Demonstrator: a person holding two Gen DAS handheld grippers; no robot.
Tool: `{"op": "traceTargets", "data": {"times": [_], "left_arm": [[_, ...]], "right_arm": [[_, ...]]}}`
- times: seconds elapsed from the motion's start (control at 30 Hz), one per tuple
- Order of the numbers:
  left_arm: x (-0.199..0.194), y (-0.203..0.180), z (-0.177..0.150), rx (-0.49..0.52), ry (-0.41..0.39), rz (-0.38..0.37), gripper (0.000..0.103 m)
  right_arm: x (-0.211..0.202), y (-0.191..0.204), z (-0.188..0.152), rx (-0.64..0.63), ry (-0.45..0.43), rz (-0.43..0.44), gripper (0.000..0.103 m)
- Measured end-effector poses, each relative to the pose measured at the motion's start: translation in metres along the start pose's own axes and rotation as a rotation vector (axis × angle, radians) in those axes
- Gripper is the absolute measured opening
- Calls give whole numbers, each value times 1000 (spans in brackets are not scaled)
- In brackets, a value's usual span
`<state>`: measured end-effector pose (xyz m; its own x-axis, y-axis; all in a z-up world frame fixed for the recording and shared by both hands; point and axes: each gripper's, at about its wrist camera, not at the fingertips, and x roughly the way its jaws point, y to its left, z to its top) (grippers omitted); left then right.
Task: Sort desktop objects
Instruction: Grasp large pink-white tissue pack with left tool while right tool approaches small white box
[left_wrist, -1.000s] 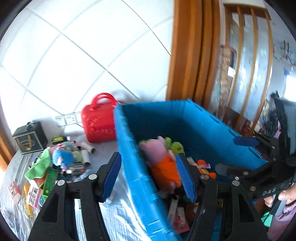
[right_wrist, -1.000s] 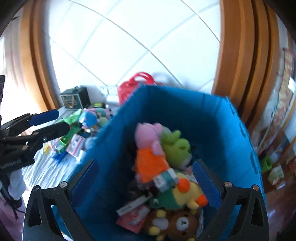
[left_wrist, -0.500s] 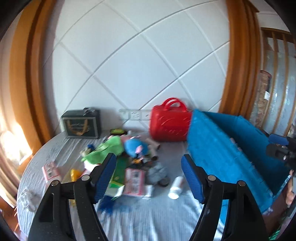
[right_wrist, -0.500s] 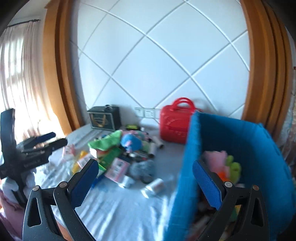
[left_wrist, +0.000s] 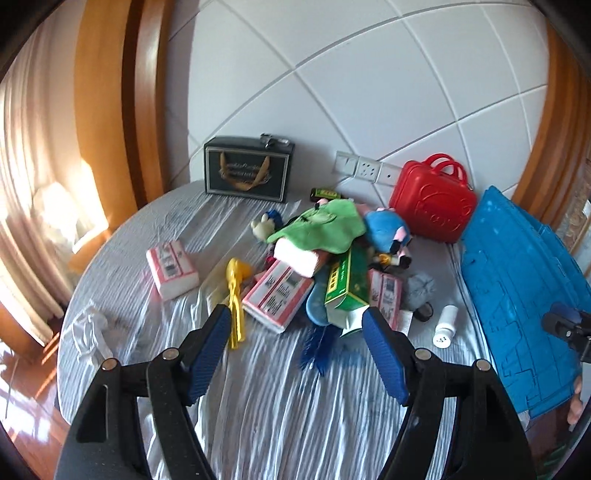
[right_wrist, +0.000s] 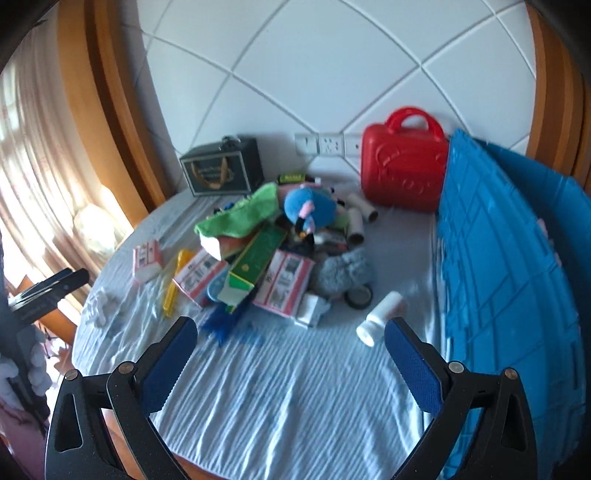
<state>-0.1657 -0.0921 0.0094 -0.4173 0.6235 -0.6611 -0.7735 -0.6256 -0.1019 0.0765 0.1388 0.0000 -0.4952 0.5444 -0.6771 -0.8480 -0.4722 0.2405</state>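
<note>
Both jaws stand wide and empty — left gripper (left_wrist: 295, 332) and right gripper (right_wrist: 290, 339) hover over the near cloth. Beyond them lies the toy pile (left_wrist: 332, 251); the blue crate (right_wrist: 498, 266) stands at the right — beside the red case (right_wrist: 402, 173).

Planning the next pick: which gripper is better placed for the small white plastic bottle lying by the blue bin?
Right, probably. The small white plastic bottle lies just ahead of the right gripper, whose jaws stand open and empty; from the left gripper it sits off to the side.

no legible text on any object
</note>
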Motion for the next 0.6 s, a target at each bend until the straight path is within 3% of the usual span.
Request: {"op": "traceTargets", "data": {"times": [0.37,0.6], "left_arm": [[58,4,-32,-51,111,93,72],[89,9,-39,-24,183,154,72]], "right_arm": [[75,-38,-19,22,105,58,103],[109,-61,-23,58,182,44,103]]}}
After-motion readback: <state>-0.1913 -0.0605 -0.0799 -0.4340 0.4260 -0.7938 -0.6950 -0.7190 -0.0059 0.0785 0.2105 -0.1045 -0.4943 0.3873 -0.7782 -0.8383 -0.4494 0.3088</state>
